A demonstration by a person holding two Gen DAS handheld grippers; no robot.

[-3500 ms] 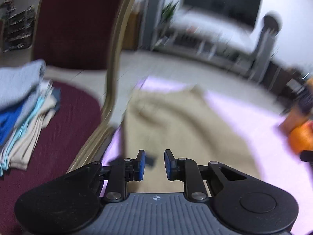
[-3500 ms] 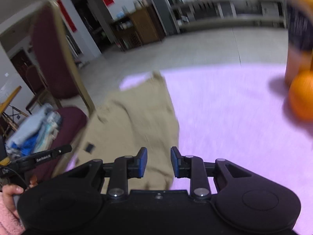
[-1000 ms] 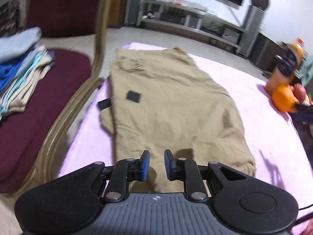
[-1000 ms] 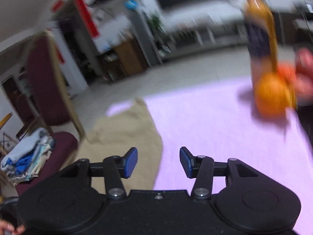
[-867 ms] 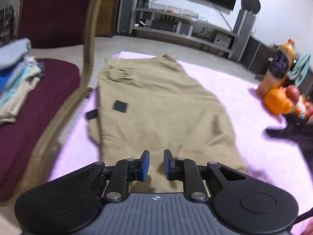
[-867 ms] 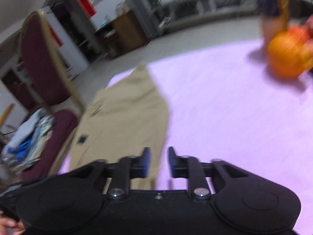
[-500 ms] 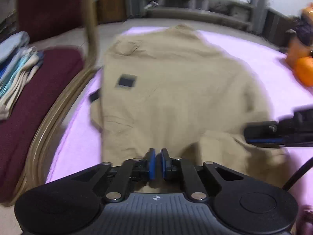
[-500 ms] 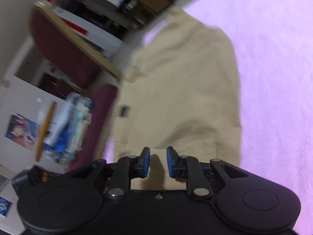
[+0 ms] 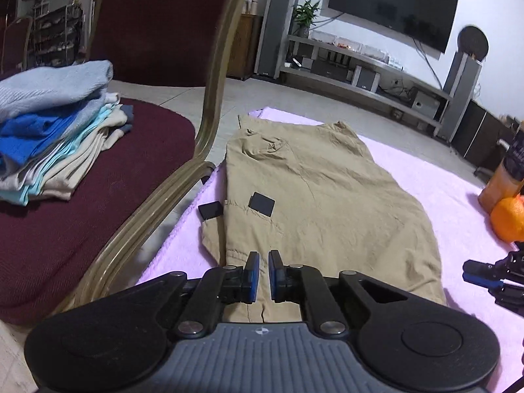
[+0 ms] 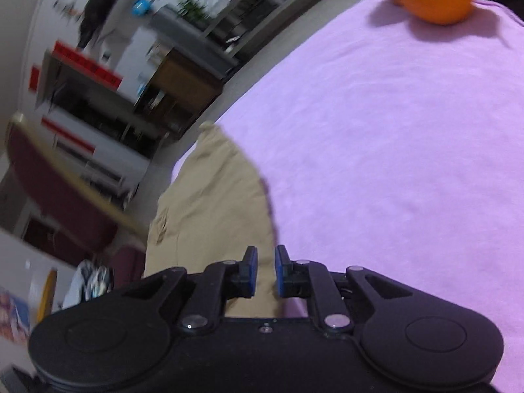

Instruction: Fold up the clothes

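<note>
A pair of tan trousers [image 9: 314, 193] lies spread flat on a counter covered with a pink cloth [image 9: 435, 183], reaching straight ahead of the left hand-held gripper [image 9: 264, 275]. That gripper sits low over the near end of the trousers, its blue-padded fingers [image 9: 252, 271] drawn close with only a narrow slit between them; no cloth shows inside the slit, and whether the tips touch the fabric beneath cannot be told. Just ahead of it and a little to its left, a black square patch [image 9: 262, 203] sits on the trousers, and a second black tab [image 9: 210, 211] pokes out beside the garment's left edge onto the pink cloth.

Further to the left of this gripper stands a maroon chair [image 9: 98, 177] with a gold frame, and on its seat rests a stack of folded clothes [image 9: 55, 131] in blues, pale grey and cream. Ahead and to its right, an orange [image 9: 509, 219] lies on the cloth in front of a juice bottle [image 9: 504, 177].

The right hand-held gripper [image 10: 266, 271] appears at the right edge of the left view as dark, blue-tipped fingers near the trousers' right side. In its own tilted, blurred view, its fingers [image 10: 250, 270] are also nearly together with a slim gap and nothing held between them. The right edge of the trousers runs directly ahead of them, with the garment to their left and bare pink cloth to their right. The orange sits far ahead to its right.
</note>
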